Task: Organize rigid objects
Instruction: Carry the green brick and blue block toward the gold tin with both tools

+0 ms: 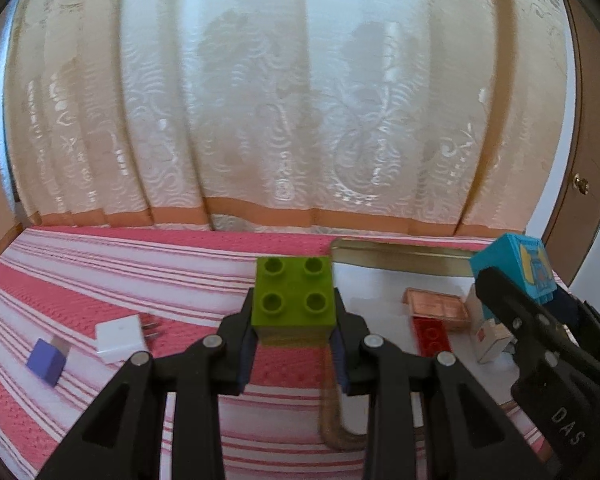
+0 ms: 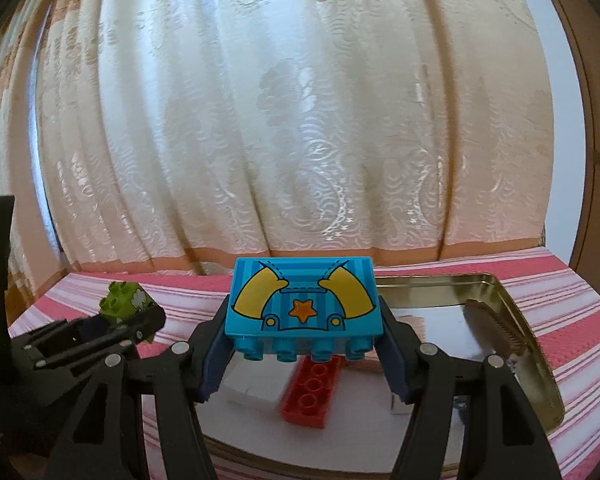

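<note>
My left gripper is shut on a green four-stud brick and holds it above the striped cloth, just left of a metal tray. My right gripper is shut on a blue brick printed with yellow sleeves and a star, studs down, above the tray. A red flat brick lies in the tray under it. The right gripper and its blue brick show at the right of the left wrist view. The left gripper with the green brick shows at the left of the right wrist view.
On the pink striped cloth at left lie a white plug adapter and a small blue cube. The tray also holds a copper-coloured flat piece, a white box and a comb. A curtain hangs behind.
</note>
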`<state>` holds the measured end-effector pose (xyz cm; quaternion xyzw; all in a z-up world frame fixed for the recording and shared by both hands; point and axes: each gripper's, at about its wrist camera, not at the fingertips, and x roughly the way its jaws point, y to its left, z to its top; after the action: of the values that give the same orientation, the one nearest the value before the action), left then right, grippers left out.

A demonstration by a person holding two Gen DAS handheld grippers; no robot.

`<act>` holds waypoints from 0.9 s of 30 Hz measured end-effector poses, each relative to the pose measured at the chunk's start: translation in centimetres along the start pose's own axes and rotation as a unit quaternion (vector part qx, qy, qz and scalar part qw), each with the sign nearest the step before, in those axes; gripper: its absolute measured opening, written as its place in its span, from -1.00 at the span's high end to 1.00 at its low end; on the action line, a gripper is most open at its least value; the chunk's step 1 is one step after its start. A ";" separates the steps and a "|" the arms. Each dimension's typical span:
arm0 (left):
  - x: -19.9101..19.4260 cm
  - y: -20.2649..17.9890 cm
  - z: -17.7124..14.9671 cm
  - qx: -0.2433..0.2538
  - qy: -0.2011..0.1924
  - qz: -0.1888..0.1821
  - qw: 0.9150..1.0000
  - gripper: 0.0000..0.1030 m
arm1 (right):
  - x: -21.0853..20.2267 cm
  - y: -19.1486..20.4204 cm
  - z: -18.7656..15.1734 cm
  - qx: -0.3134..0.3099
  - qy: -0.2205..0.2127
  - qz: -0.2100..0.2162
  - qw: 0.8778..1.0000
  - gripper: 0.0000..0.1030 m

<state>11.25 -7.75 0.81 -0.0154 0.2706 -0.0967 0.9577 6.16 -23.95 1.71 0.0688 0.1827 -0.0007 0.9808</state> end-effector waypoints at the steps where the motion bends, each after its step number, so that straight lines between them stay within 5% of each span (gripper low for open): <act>1: 0.1 -0.5 0.1 0.003 -0.001 -0.002 1.000 0.41 | -0.1 -0.2 0.0 -0.001 -0.002 -0.002 1.000 -0.28; 27: 2.7 -7.3 -0.4 0.044 0.013 -0.023 0.999 0.41 | 0.4 -9.5 0.9 0.028 -0.006 -0.102 0.994 -0.28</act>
<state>12.04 -15.41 -0.35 0.0218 0.2781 -0.1309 0.9513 6.60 -33.46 1.12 0.0769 0.1824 -0.1063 0.9744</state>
